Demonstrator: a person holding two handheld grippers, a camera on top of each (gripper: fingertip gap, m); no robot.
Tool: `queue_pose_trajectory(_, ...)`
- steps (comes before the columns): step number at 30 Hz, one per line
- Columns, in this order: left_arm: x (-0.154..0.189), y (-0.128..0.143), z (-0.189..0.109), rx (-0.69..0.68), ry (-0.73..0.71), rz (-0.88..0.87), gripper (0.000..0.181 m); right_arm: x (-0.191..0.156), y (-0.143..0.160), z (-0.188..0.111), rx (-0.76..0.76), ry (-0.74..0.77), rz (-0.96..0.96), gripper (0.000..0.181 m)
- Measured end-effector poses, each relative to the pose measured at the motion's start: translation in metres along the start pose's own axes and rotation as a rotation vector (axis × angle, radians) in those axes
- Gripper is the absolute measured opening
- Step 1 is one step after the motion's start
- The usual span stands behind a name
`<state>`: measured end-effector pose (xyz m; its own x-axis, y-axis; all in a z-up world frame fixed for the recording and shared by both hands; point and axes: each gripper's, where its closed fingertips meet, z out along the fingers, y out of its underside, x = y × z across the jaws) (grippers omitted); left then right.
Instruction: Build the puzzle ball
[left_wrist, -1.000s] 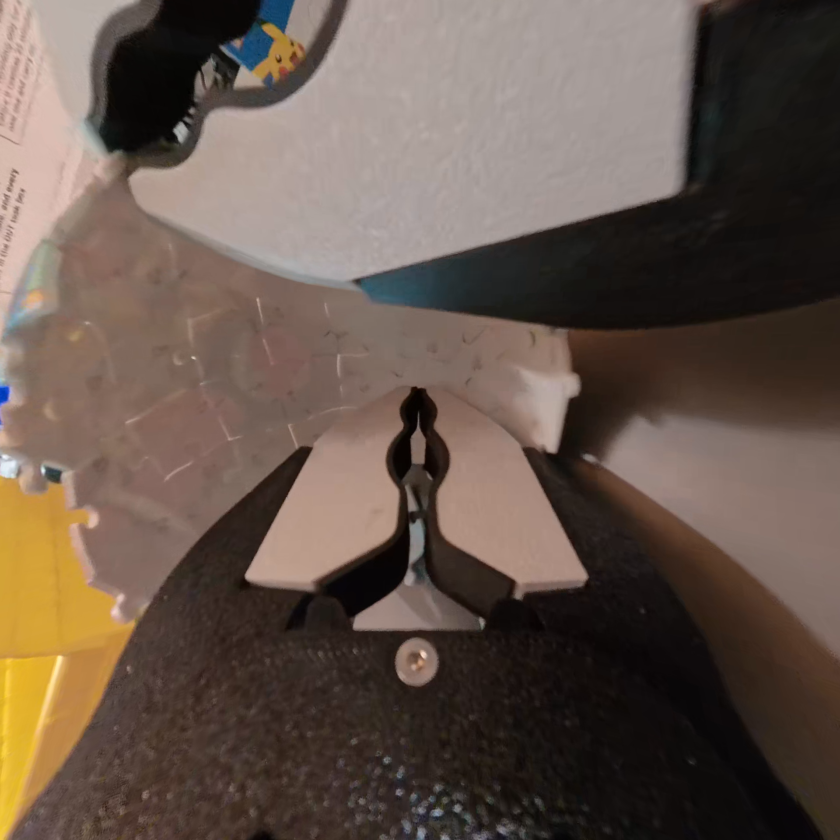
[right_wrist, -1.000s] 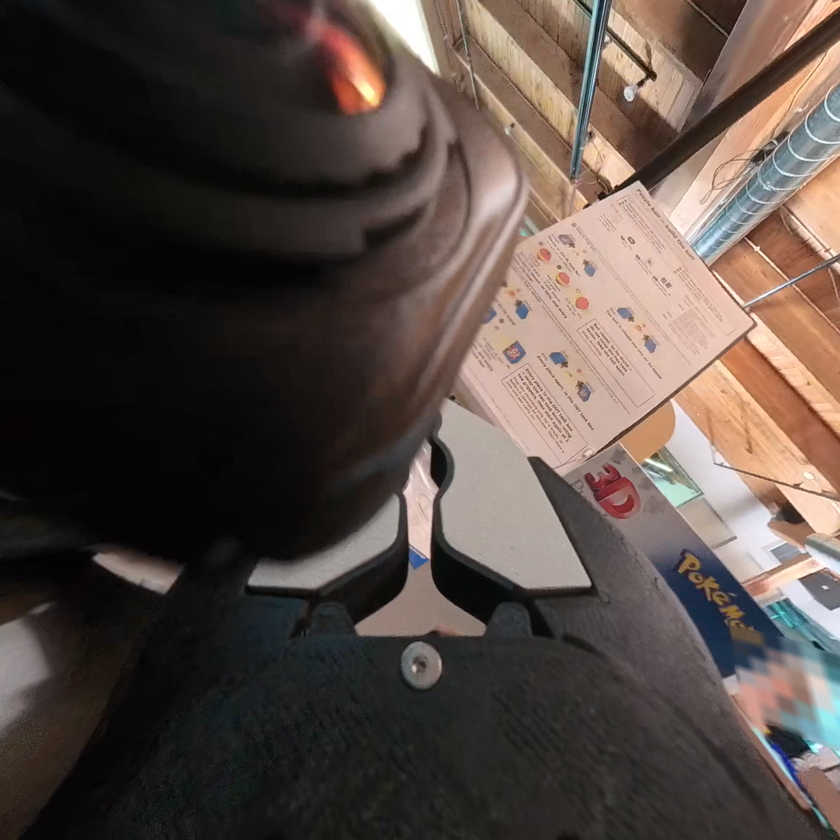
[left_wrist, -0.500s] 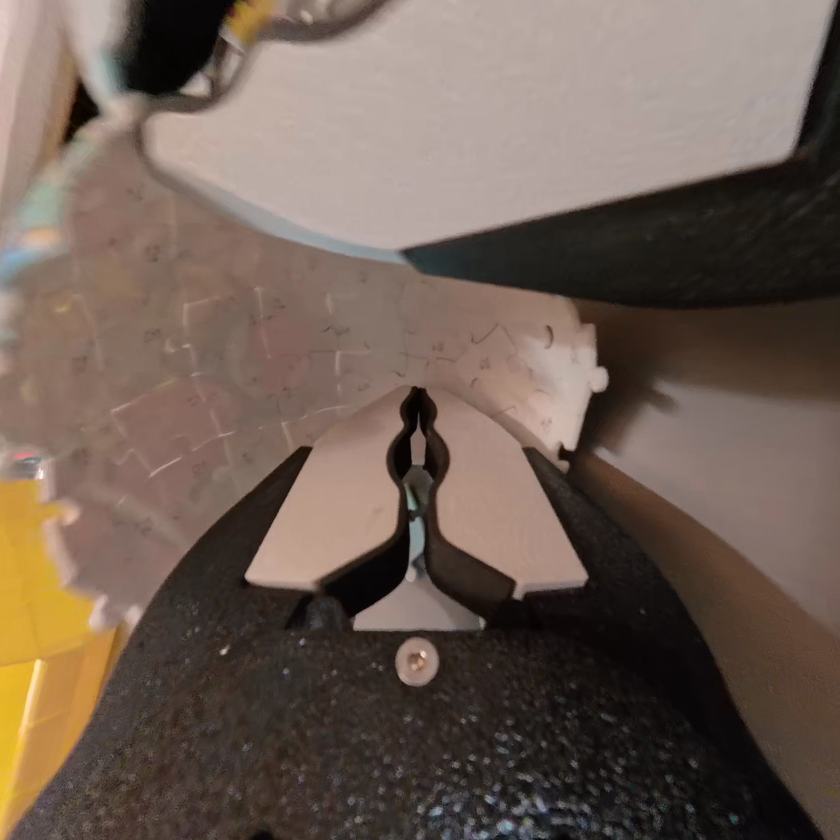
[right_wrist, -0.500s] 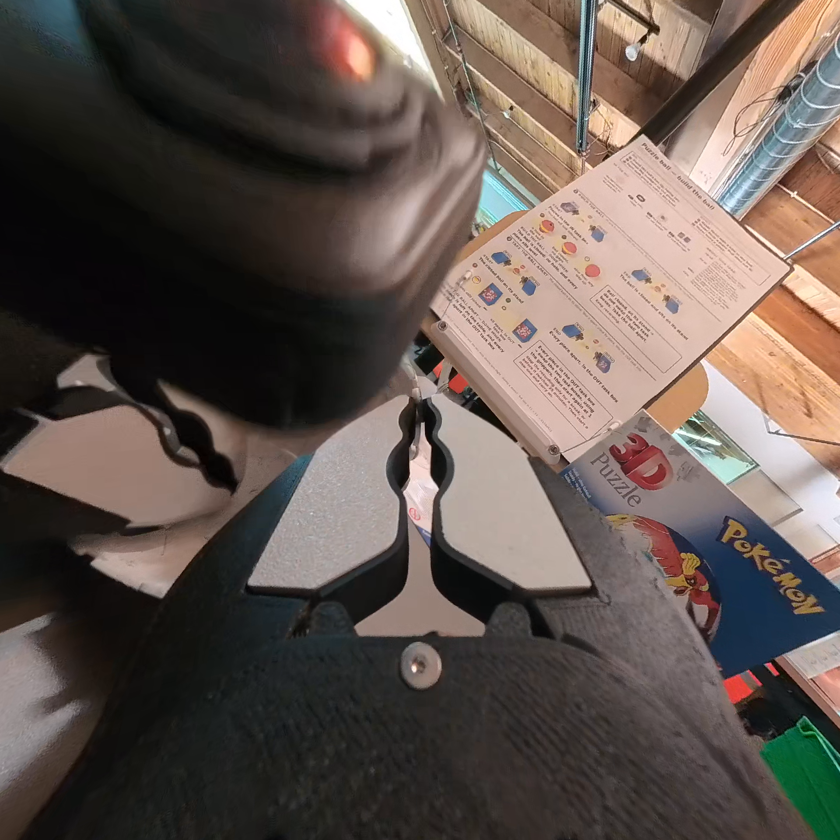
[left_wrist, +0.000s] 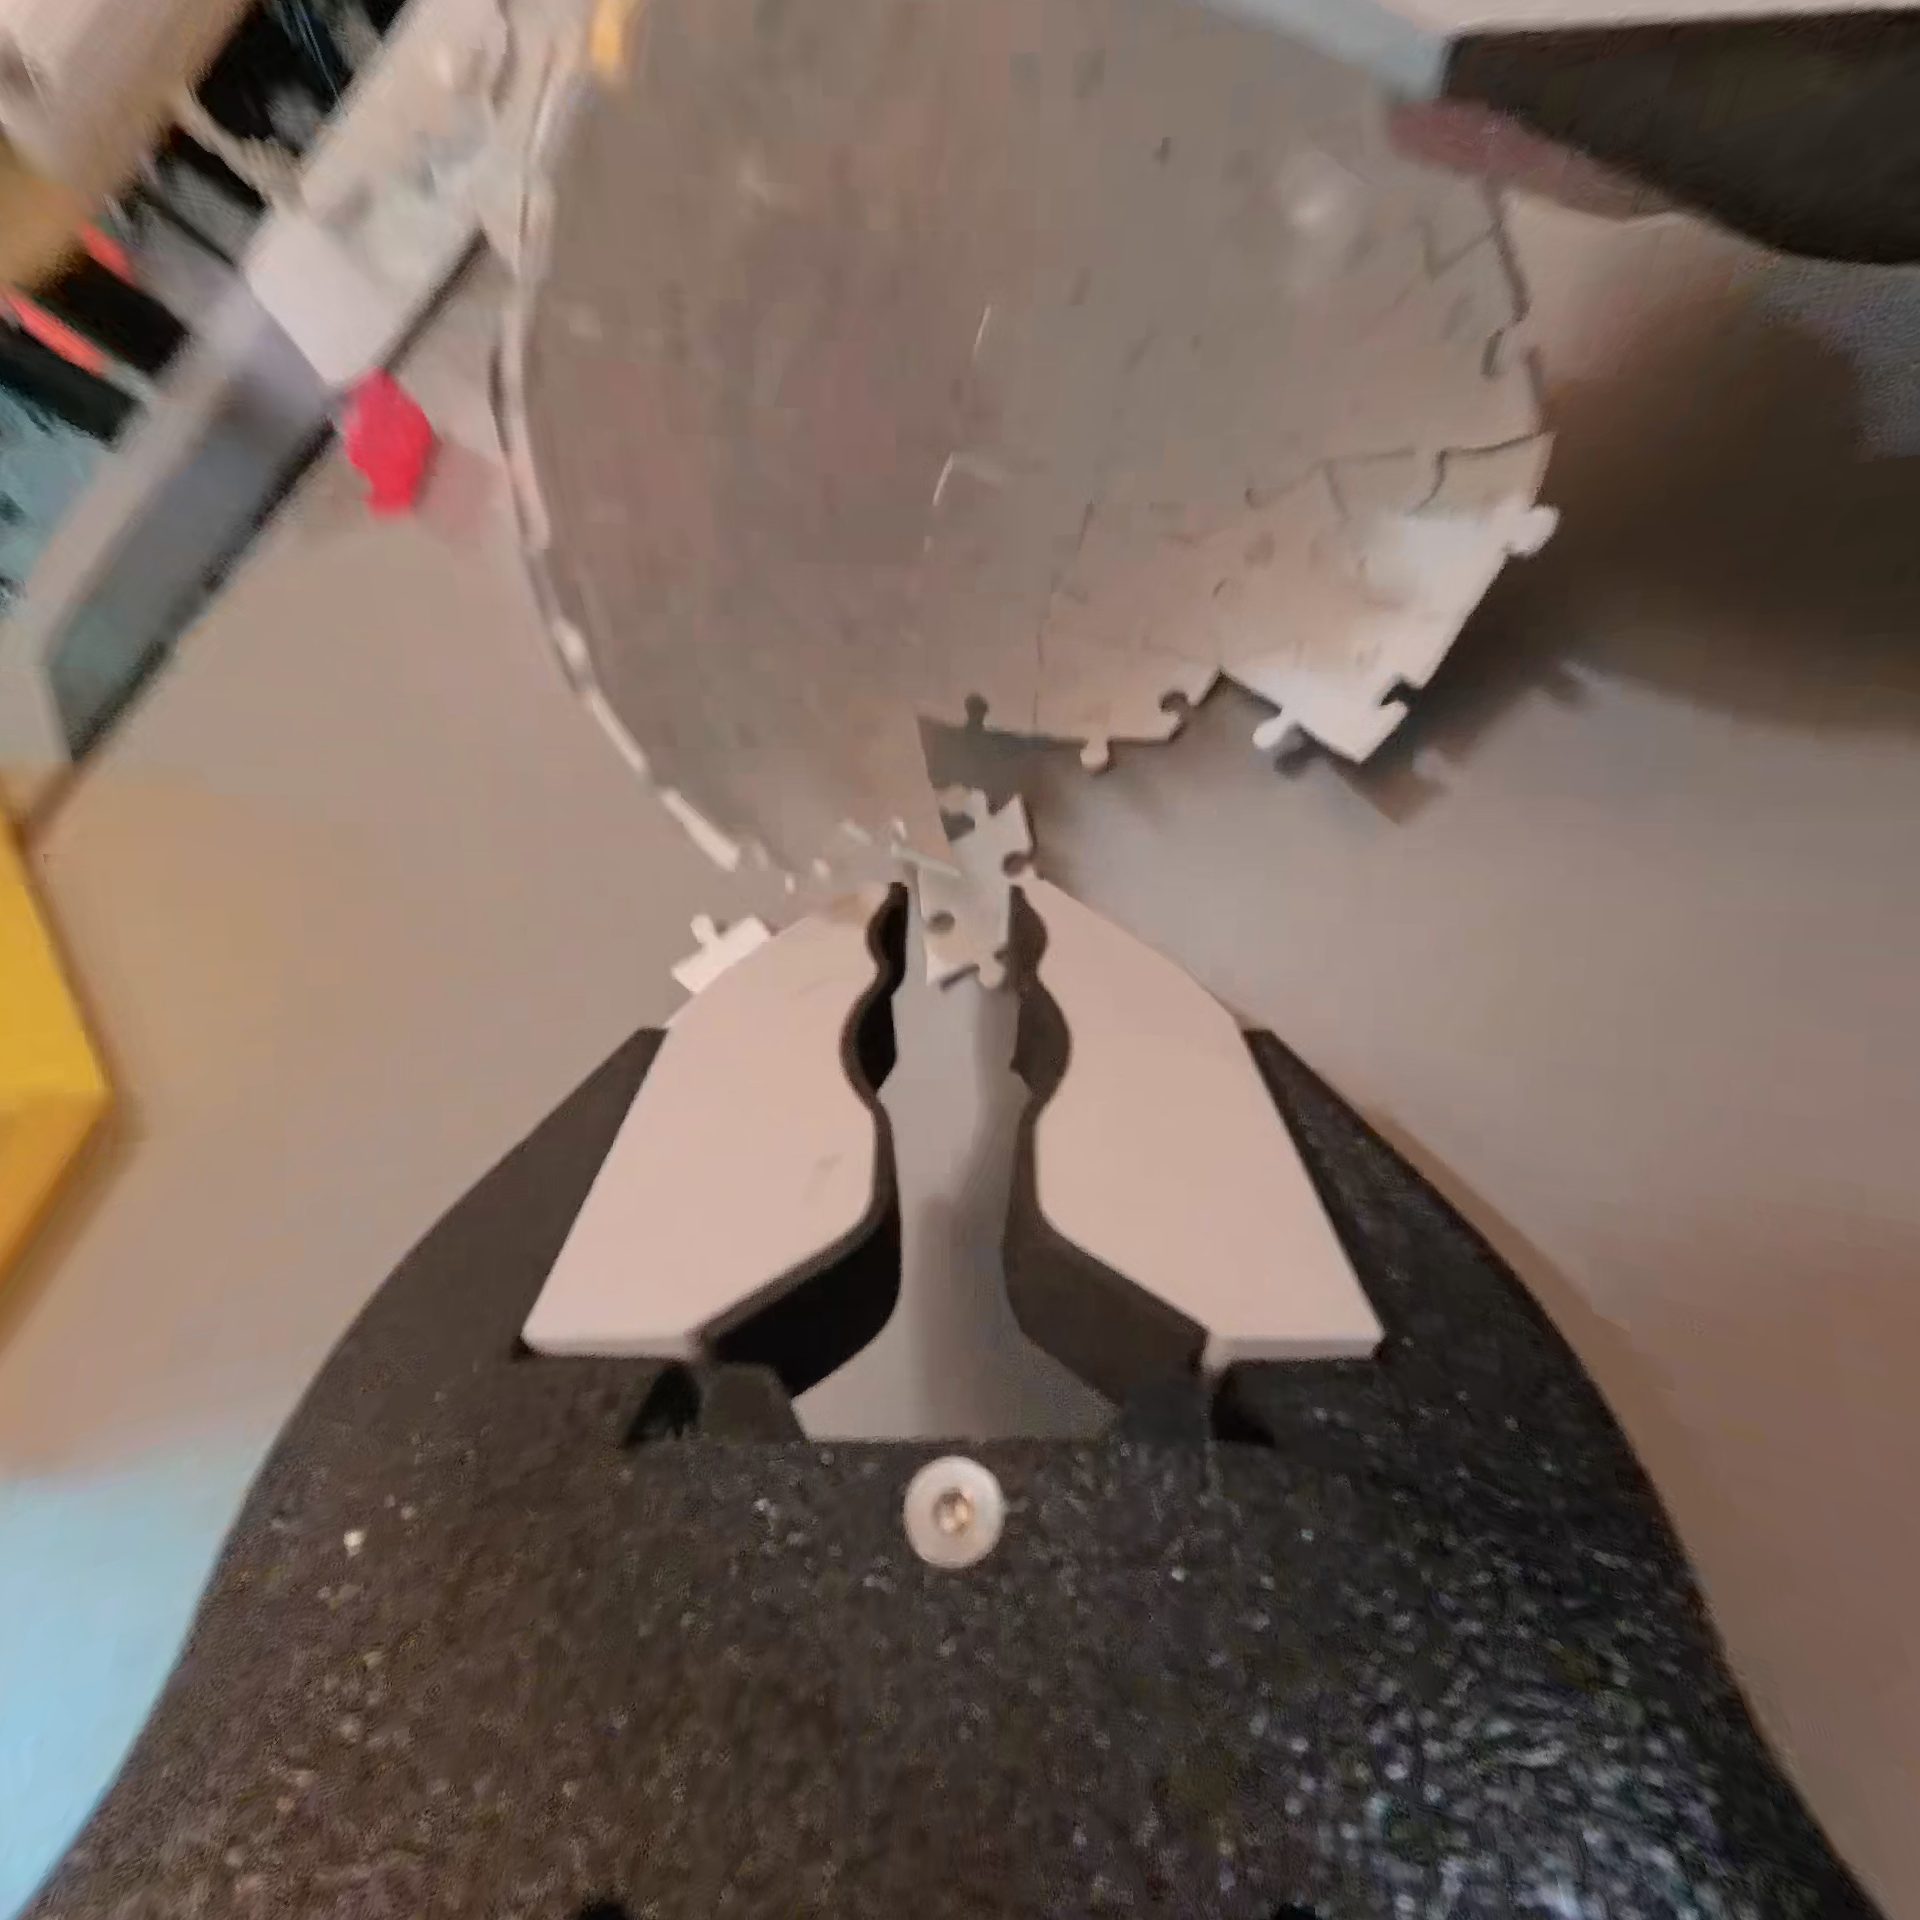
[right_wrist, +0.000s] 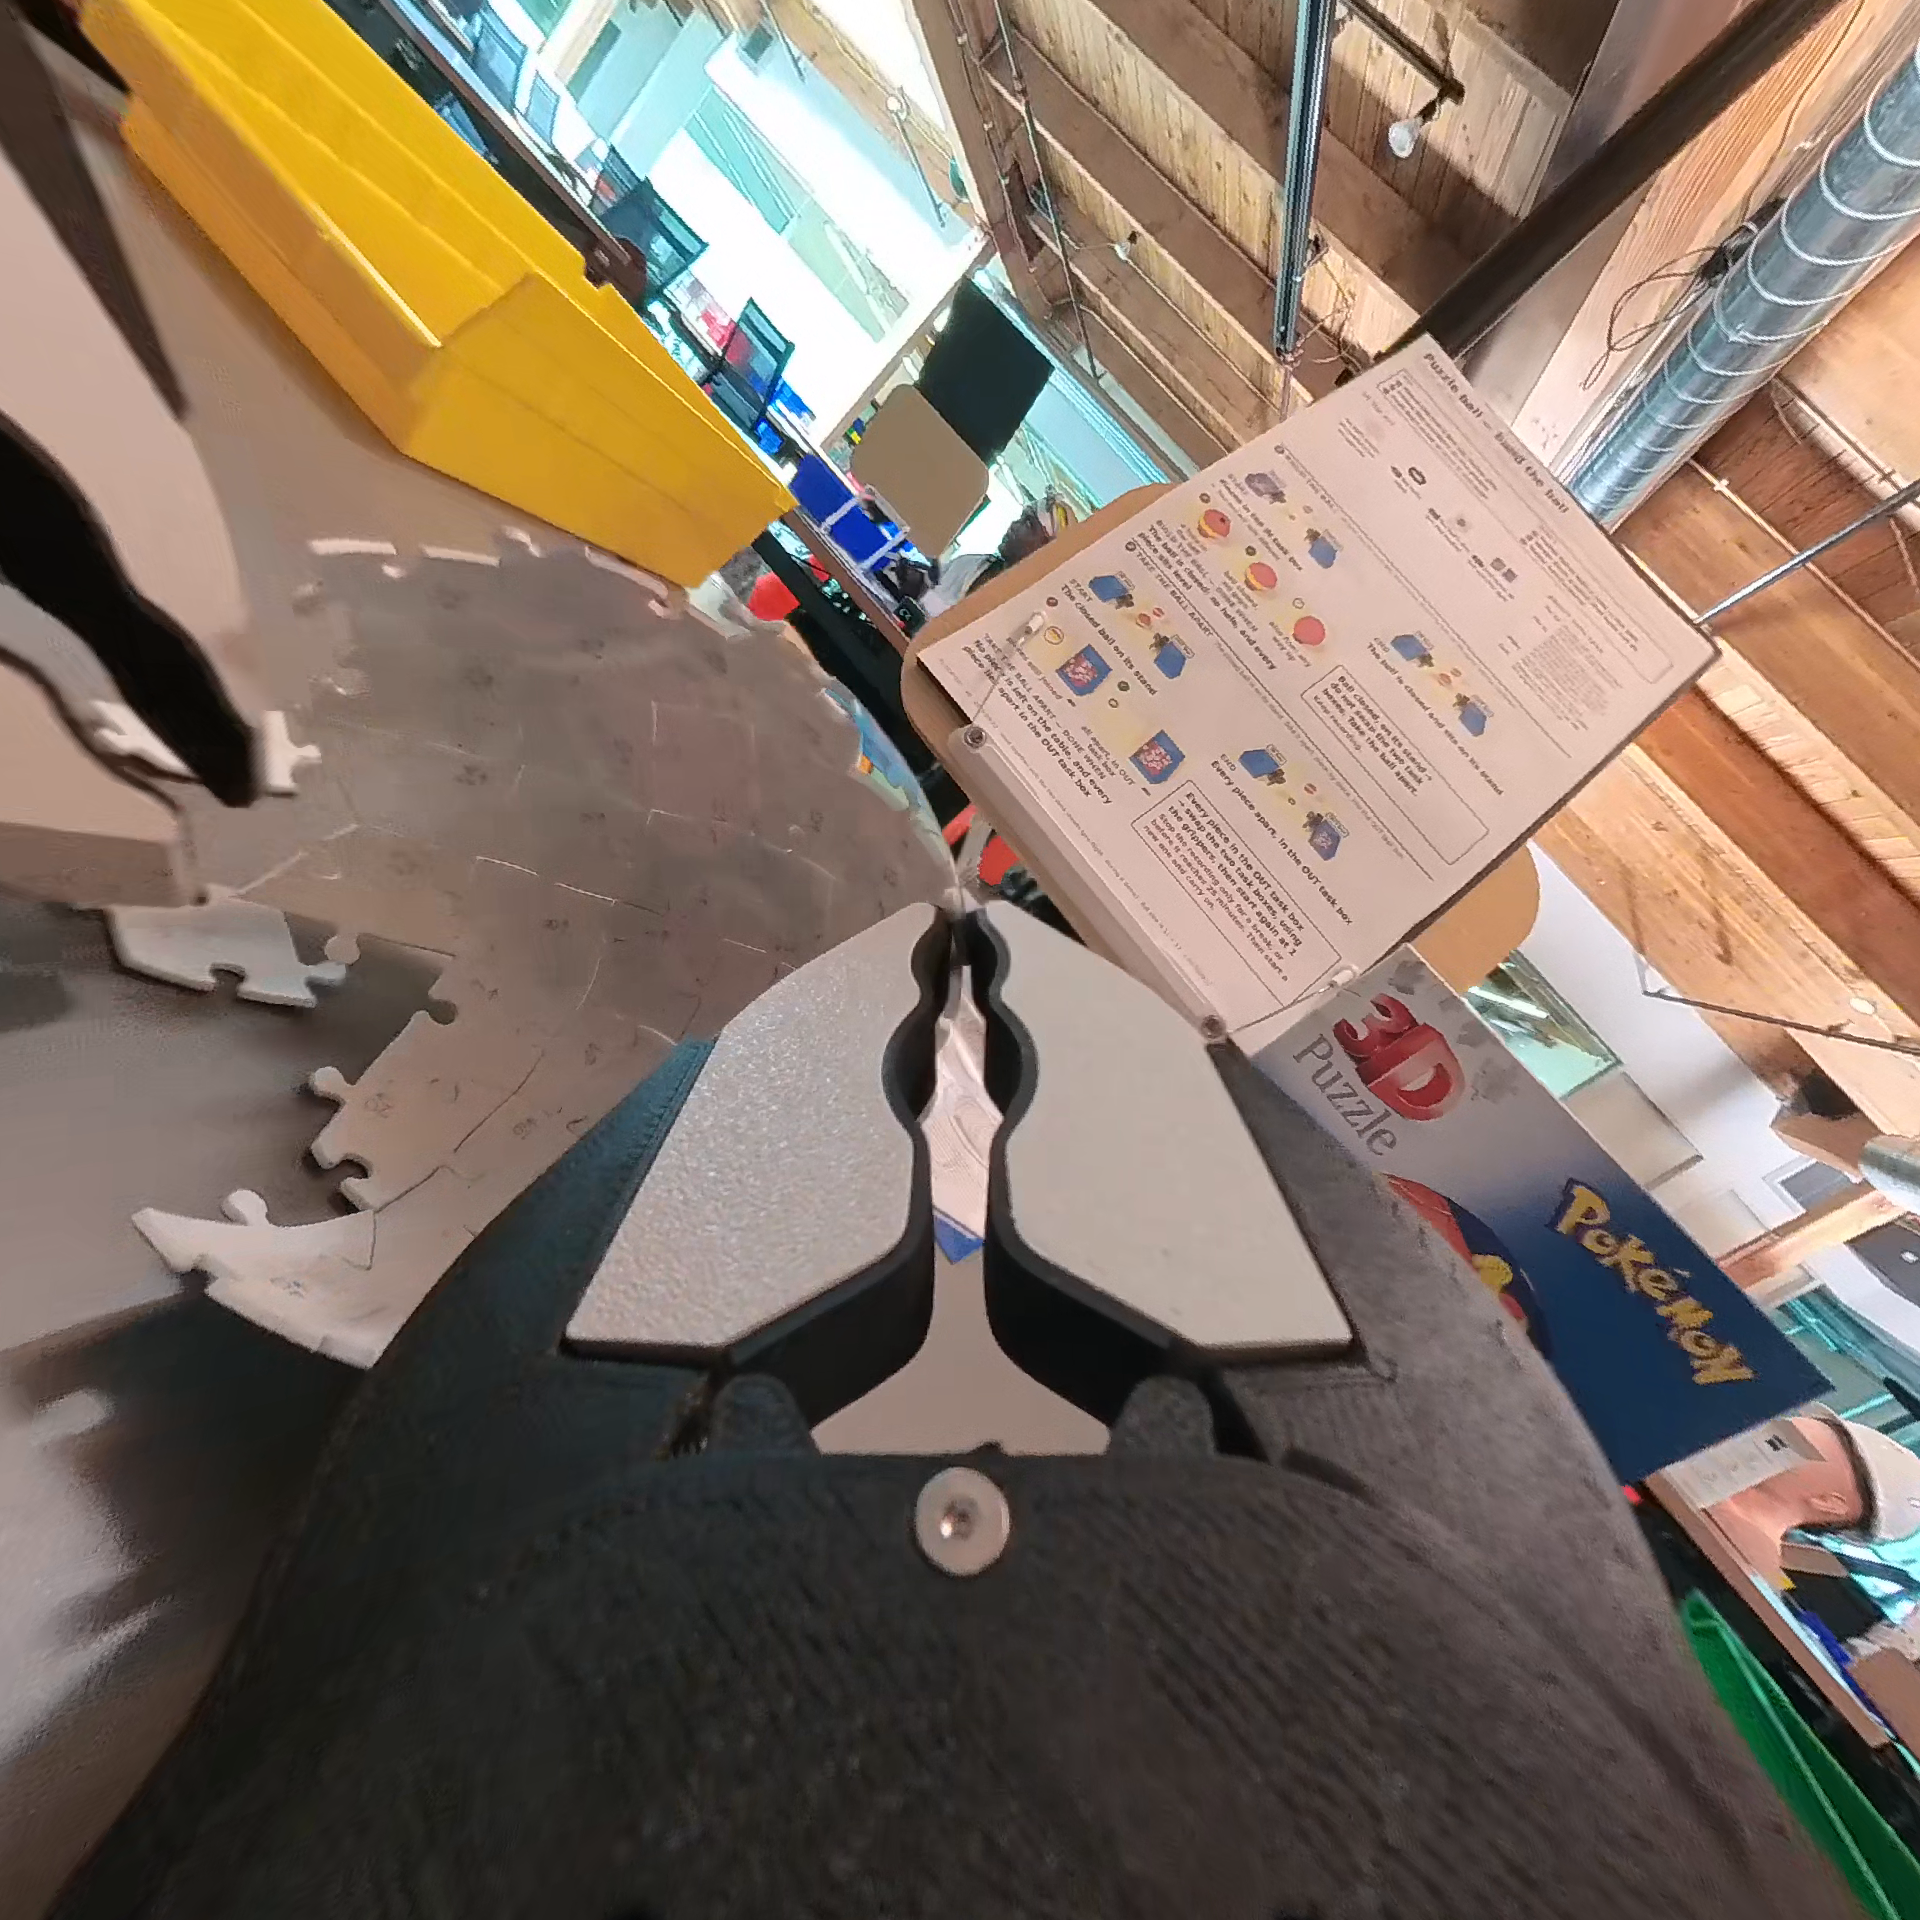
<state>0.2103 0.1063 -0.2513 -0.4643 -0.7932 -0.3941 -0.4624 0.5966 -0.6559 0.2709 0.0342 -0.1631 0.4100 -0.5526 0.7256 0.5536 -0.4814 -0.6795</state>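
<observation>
Half a second ago the left tool (left_wrist: 956, 925) had its fingers pressed tight together against the inside of the puzzle shell, with the other tool looming overhead; now its fingers stand spread, a loose pale puzzle piece (left_wrist: 975, 902) sits in the gap at their tips, and the big dark body that filled the right wrist view has gone from it. Whether that piece is touched by either finger cannot be told through the blur. Just beyond the tips rises the half-built puzzle ball (left_wrist: 987, 416), a grey curved shell seen from its inner side, its jagged lower rim just above the piece and a brighter tabbed edge jutting at the right. Under it lies the beige bench (left_wrist: 312, 935), with something red and blurred far off at the left. The right tool (right_wrist: 961, 925) is pinched on the shell's thin rim, its tips nearly meeting. From there the puzzle ball (right_wrist: 540, 831) curves away leftward, and the left tool (right_wrist: 223, 753) shows at its far edge. Beyond stand yellow bins (right_wrist: 499, 343), an instruction sheet on a board (right_wrist: 1320, 717), and the blue puzzle box (right_wrist: 1538, 1226) beneath it.
</observation>
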Motion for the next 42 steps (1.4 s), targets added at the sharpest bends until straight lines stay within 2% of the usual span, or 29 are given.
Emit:
queue_pose_trajectory(2, 0.001, 0.009, 0.001, -0.023, 0.041, -0.111, 0.029, 0.000, -0.002, 0.000, -0.006, 0.012, -0.024, 0.003)
queue_pose_trajectory(8, -0.004, 0.020, 0.013, -0.085, 0.099, -0.297, 0.036, -0.002, -0.010, 0.001, -0.016, 0.054, -0.146, 0.003)
queue_pose_trajectory(15, 0.007, 0.016, 0.017, -0.112, 0.139, -0.323, 0.025, -0.005, -0.013, 0.003, -0.016, 0.061, -0.176, 0.003)
queue_pose_trajectory(23, 0.012, 0.012, 0.010, -0.091, 0.169, -0.372, 0.034, -0.006, -0.014, 0.003, -0.005, 0.052, -0.175, 0.003)
queue_pose_trajectory(27, 0.012, 0.018, 0.007, -0.116, 0.178, -0.422, 0.023, -0.007, -0.015, 0.003, 0.000, 0.050, -0.177, 0.003)
queue_pose_trajectory(32, 0.024, 0.016, 0.008, -0.120, 0.214, -0.400, 0.021, -0.007, -0.015, 0.003, 0.003, 0.048, -0.178, 0.003)
queue_pose_trajectory(35, 0.021, 0.016, 0.009, -0.122, 0.184, -0.387, 0.023, -0.007, -0.015, 0.003, 0.003, 0.047, -0.179, 0.003)
queue_pose_trajectory(38, 0.005, 0.017, 0.010, -0.103, 0.104, -0.435, 0.032, -0.007, -0.014, 0.003, 0.002, 0.046, -0.176, 0.003)
queue_pose_trajectory(42, 0.008, 0.017, 0.016, -0.117, 0.133, -0.496, 0.036, -0.007, -0.015, 0.003, 0.007, 0.042, -0.176, 0.003)
